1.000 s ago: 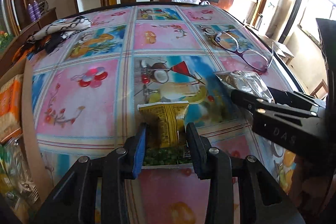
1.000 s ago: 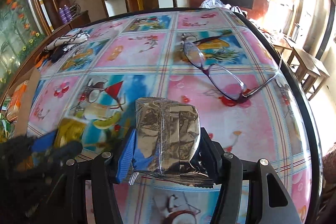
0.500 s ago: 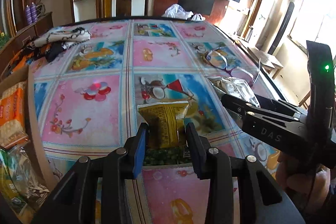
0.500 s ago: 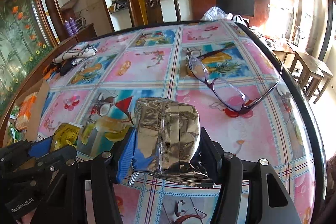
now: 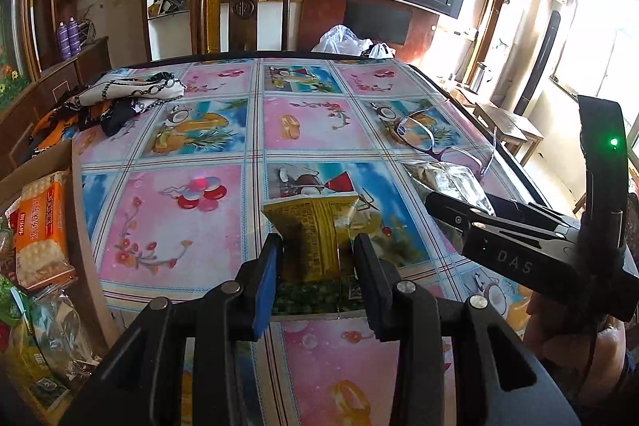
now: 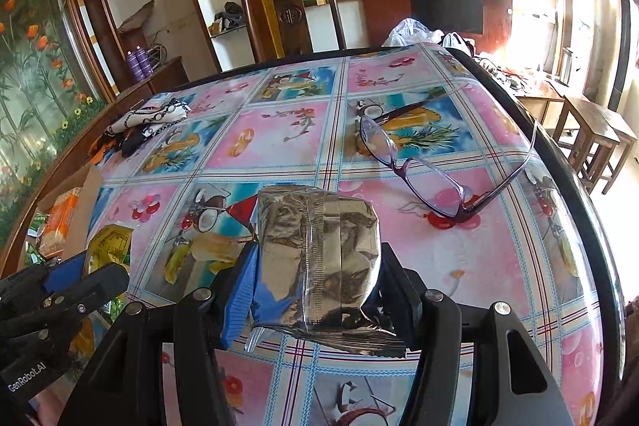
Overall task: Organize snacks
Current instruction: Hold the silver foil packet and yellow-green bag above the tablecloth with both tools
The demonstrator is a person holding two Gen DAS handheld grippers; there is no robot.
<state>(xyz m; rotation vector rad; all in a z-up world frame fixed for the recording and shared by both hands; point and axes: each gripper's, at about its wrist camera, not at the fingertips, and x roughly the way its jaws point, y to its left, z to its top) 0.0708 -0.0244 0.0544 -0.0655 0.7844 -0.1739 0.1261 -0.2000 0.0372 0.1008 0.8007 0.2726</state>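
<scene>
Left wrist: left gripper (image 5: pixel 315 256) clamps yellow packet (image 5: pixel 313 230), packet jutting toward 12 o'clock. Right gripper (image 6: pixel 315 276) clamps foil packet (image 6: pixel 317 250) likewise.

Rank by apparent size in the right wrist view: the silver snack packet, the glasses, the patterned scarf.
1. silver snack packet, though it sits closest to the camera, so it looks inflated.
2. glasses, which span a wide area but are thin.
3. patterned scarf, farthest off, so its real size is unsure.
</scene>
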